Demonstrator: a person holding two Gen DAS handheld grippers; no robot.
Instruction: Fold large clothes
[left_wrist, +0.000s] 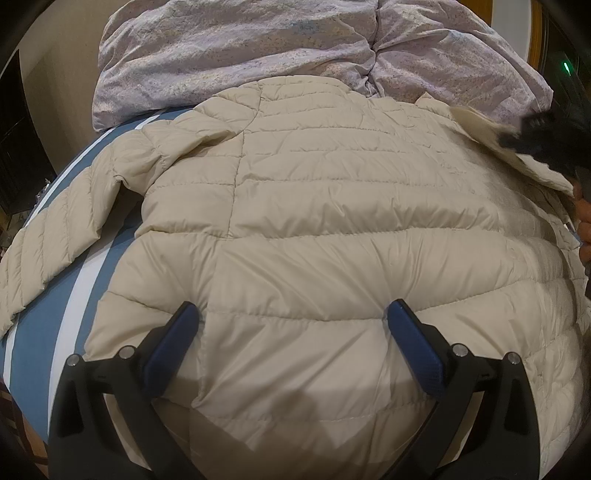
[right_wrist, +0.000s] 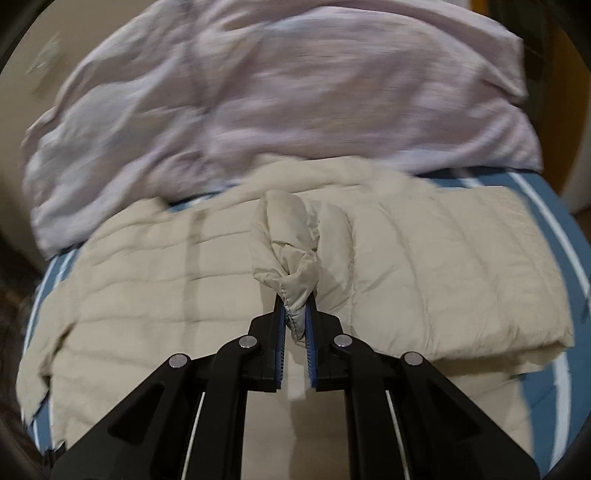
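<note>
Across the centre of both frames, a cream quilted puffer jacket (left_wrist: 314, 206) lies spread on a blue-and-white striped bed (left_wrist: 40, 325), below a rumpled lilac duvet (left_wrist: 258, 48) at the top. It looks light, soft and puffy, with a slick shell likely to slip, so a pinch on a cuff or hem seam should hold best. The right gripper (right_wrist: 295, 314) has its fingers closed on a bunched sleeve cuff (right_wrist: 286, 240), lifted above the body. The left gripper (left_wrist: 293, 315) rests spread wide on the hem region, pressing in, clasping nothing. One sleeve (left_wrist: 48, 243) trails toward the left edge.
</note>
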